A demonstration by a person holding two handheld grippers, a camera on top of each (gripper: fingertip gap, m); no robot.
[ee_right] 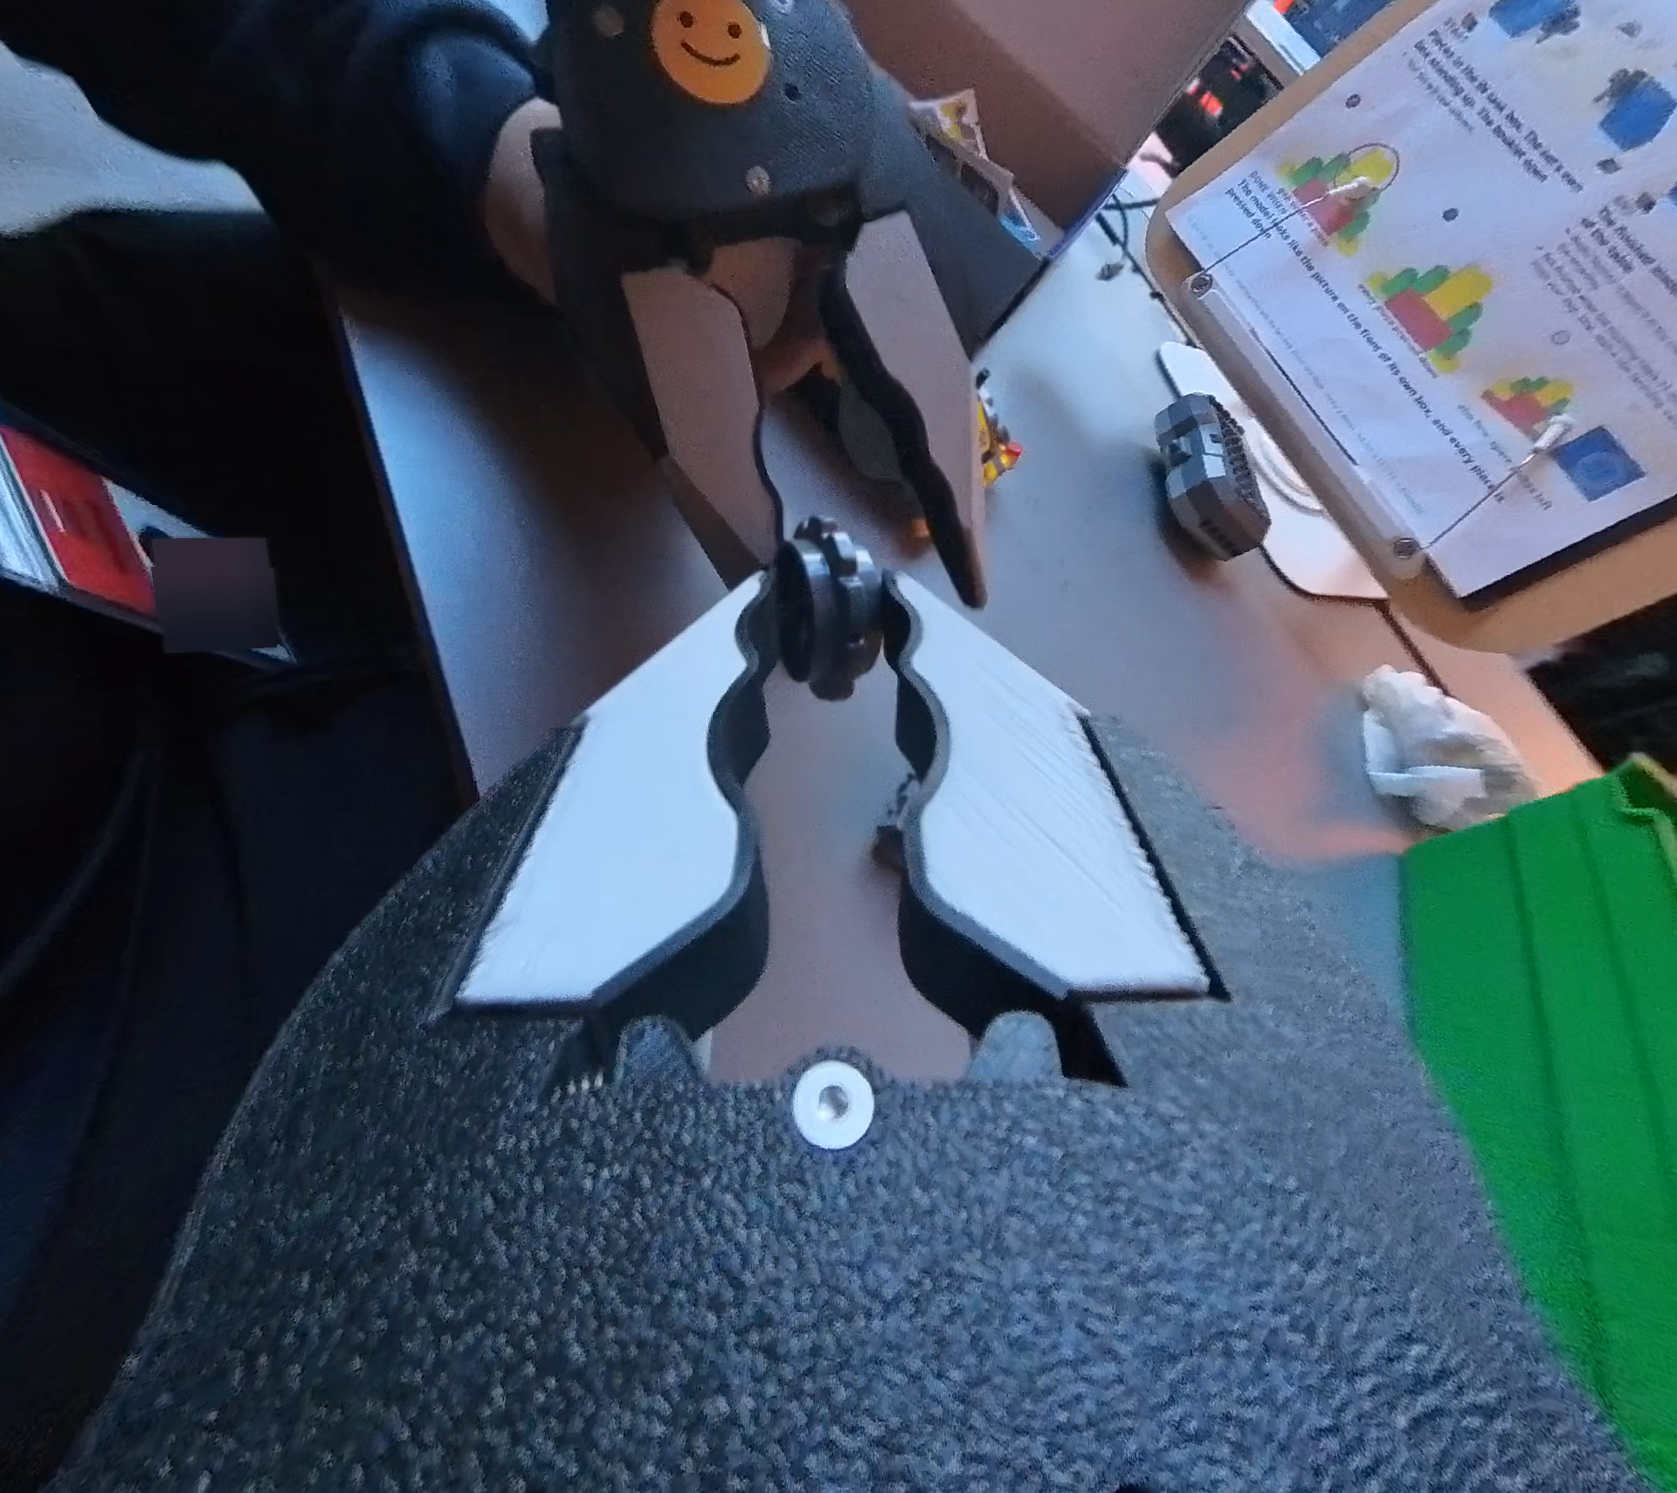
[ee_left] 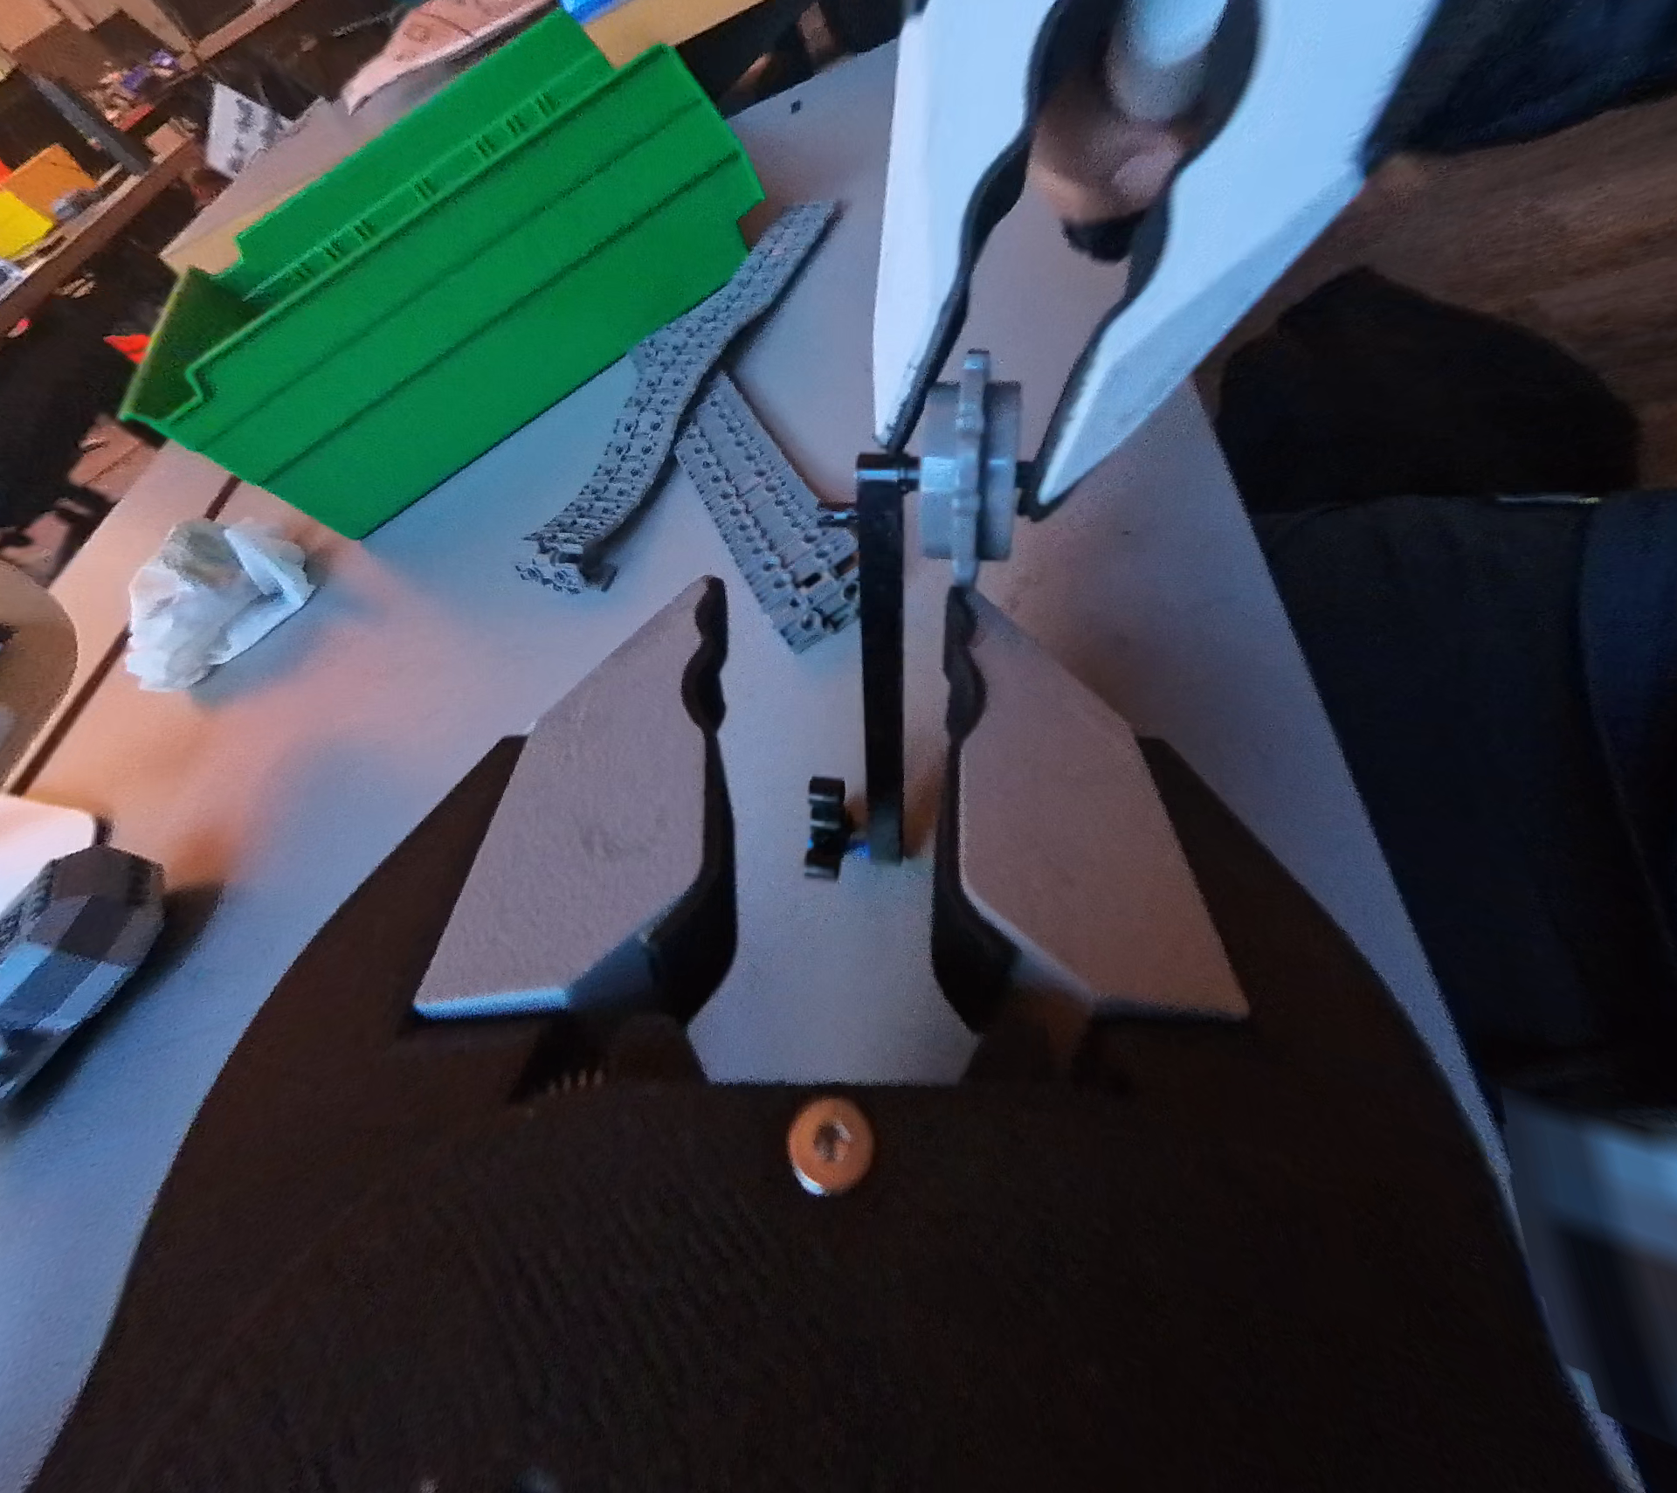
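You hold two grippers nose to nose over a pale table. Your right gripper closes its white fingers on a grey toothed wheel, pinching it across its flat faces near the fingertips, apparently so the hub stays lined up with the end of a black beam.

Your left gripper has that beam between its tan fingers. The beam lies close along the right-hand finger, with a clear gap to the left-hand one, so the jaws look parted; whether they press on the beam cannot be told. A small black gear sits on a blue pin at the beam's near end.

Far left in the left wrist view lies an overturned green bin, with two grey tread strips crossed just beside it and a crumpled white wrapper nearer you.

Only the right wrist view shows your left hand in a dark sleeve, an orange smiley sticker on the left gripper's body, a printed instruction sheet on a propped board at far right, and a grey block in front of it. There the wheel hides the beam, which only the left wrist view shows.
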